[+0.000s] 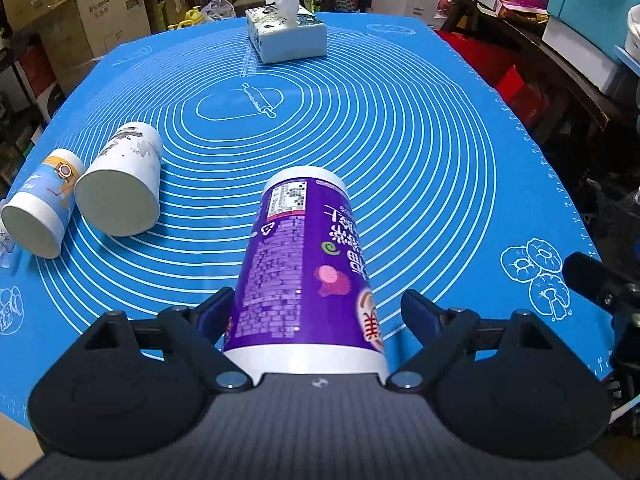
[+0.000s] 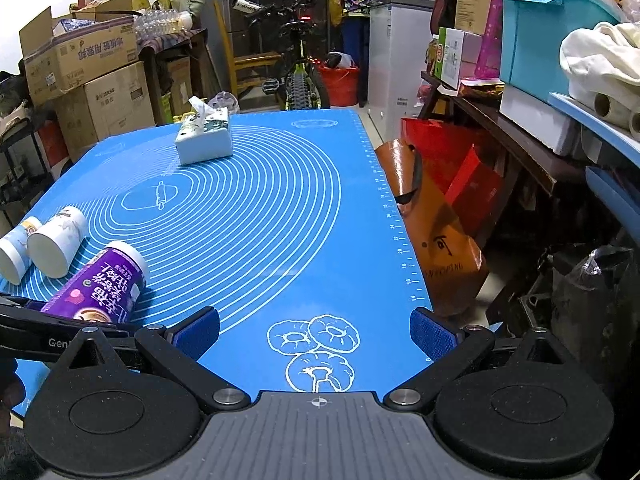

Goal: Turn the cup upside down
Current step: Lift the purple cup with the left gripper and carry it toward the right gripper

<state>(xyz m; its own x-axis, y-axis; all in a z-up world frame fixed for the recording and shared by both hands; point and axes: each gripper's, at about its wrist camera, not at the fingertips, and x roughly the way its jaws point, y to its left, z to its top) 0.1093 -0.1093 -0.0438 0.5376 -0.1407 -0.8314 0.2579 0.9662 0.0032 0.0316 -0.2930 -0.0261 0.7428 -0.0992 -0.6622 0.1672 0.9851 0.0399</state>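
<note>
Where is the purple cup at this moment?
In the left wrist view, the purple cup lies between the open left gripper fingers, right of the white cup, over the blue mat.

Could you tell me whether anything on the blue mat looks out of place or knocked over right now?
All three cups lie on their sides: the purple cup sits between the open jaws of the left gripper, while the white cup and the blue-and-white cup lie together at the mat's left edge. Nothing appears spilled.
</note>
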